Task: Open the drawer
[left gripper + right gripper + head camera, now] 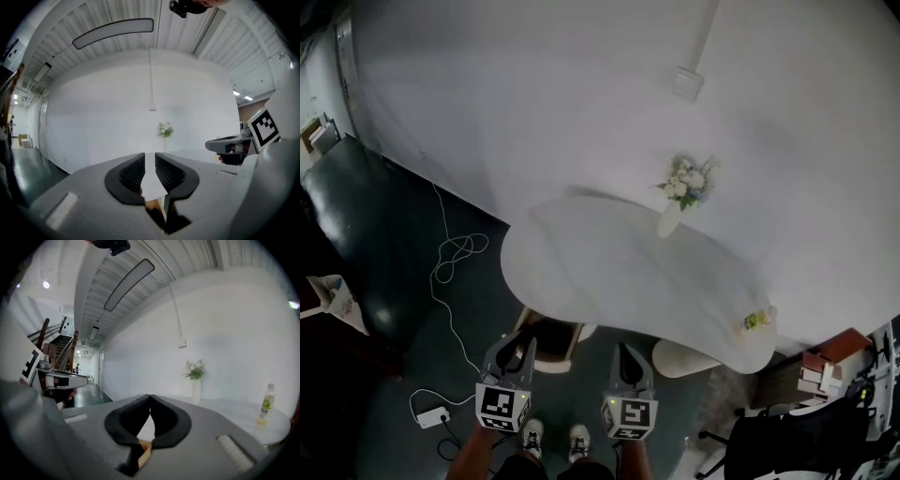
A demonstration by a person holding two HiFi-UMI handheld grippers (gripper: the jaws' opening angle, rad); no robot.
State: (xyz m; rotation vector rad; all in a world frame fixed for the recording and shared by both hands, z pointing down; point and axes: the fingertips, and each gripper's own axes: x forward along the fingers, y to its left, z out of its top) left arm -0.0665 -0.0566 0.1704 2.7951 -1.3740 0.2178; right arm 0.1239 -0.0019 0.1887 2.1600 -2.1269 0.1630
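Left gripper [150, 155]: jaws stand a narrow gap apart, pads parallel, nothing between them. Only the white table [609, 281] shows through the gap.

Right gripper [150, 397]: jaws are closed, tips meeting, and nothing is held.

Both grippers are held side by side, near each other and apart, pointing roughly level toward the table. Each marker cube [503, 405] faces the head camera. The person's shoes [532, 436] show on the dark floor between and below them.

Drawer: not positively identified. A dark, wood-edged unit [551, 343] sits under the table's near edge, just ahead of the left gripper. Whether it is the drawer cannot be told.

On the table, a white vase of flowers [682, 187] stands at the far side by the white wall. A small clear bottle [757, 321] with a green label stands near the right-hand edge, well apart from the vase.

On the floor to the left, a white cable [455, 253] loops down to a white plug block [431, 415].
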